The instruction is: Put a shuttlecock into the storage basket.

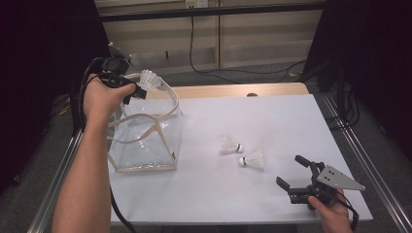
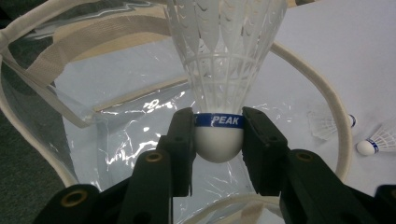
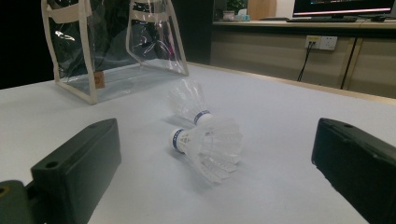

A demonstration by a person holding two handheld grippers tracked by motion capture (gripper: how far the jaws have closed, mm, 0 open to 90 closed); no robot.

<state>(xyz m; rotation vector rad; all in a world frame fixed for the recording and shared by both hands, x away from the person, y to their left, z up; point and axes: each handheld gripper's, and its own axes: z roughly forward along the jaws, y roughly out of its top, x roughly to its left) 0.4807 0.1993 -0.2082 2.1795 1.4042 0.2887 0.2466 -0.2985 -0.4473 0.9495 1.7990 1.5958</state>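
the shuttlecock sits clamped by its white cork in the left gripper, jaws pressing either side just under the blue band, feathers pointing away from the camera. in the high view that left gripper hangs above the open mouth of the clear bag, which stands at the table's left with cream trim and handles. out on the white table two more shuttlecocks lie on their sides, near each other. the right gripper rests low at the near right edge, jaws wide apart with nothing in them, facing that pair.
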